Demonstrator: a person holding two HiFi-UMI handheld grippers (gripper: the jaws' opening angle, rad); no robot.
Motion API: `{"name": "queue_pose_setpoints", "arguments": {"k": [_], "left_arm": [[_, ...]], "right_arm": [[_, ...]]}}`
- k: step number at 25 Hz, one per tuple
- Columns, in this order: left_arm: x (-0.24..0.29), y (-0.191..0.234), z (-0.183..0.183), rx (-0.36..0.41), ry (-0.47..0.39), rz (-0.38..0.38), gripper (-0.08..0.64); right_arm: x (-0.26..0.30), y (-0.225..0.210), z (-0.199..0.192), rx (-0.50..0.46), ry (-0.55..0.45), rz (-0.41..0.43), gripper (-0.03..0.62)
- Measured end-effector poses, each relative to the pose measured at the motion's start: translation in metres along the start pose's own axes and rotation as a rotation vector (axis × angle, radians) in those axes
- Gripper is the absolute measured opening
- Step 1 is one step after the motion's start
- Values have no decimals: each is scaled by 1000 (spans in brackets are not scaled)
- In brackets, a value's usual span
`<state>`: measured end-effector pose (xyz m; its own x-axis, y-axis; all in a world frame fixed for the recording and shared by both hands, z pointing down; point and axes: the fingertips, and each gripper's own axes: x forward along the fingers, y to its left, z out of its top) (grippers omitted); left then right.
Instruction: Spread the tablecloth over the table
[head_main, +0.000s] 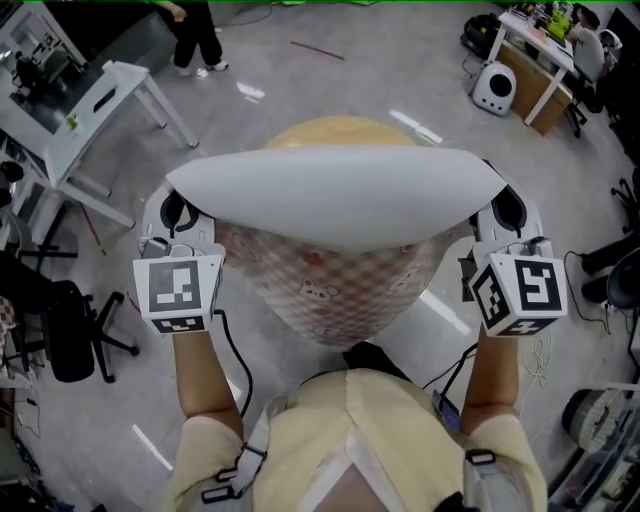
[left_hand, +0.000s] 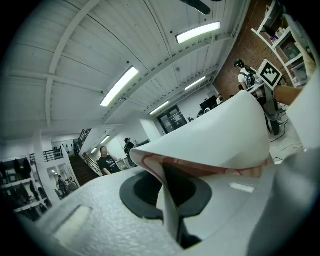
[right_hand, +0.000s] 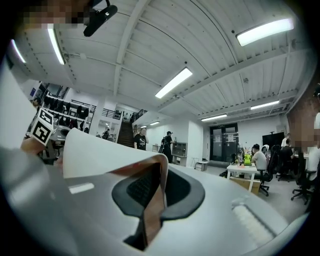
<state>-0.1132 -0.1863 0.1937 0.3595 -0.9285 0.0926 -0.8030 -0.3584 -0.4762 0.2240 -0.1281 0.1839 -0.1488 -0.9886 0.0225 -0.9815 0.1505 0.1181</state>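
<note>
**Tablecloth held aloft between both tongs, over the round counter**

The supple tablecloth, plain white on its upper face and pink-checked with cartoon prints below (head_main: 330, 195), bellies in the air before your chest. Its far fold arches above the near part of the round tan-topped counter (head_main: 340, 132), and whether any of it touches that top is hidden. Your left tongs (left_hand: 171, 220) are clamped tight on a thin fold at one side edge, and your right tongs (right_hand: 148, 215) pinch the opposite edge just as tightly. You hold both edges wide apart and level, which stretches the sheet, probably so it can be cast forward across the counter. Around it lies grey floor (head_main: 300, 80), with a white side table (head_main: 100, 110) well apart at the left.
</note>
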Motion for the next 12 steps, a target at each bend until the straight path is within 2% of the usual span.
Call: {"name": "queue_pose_setpoints", "arguments": {"k": [7, 12], "left_arm": [[82, -4, -1, 64, 61, -23, 8], [126, 3, -10, 65, 97, -57, 9]], "right_arm": [[70, -41, -19, -2, 48, 7, 14], [112, -53, -25, 41, 61, -6, 14]]}}
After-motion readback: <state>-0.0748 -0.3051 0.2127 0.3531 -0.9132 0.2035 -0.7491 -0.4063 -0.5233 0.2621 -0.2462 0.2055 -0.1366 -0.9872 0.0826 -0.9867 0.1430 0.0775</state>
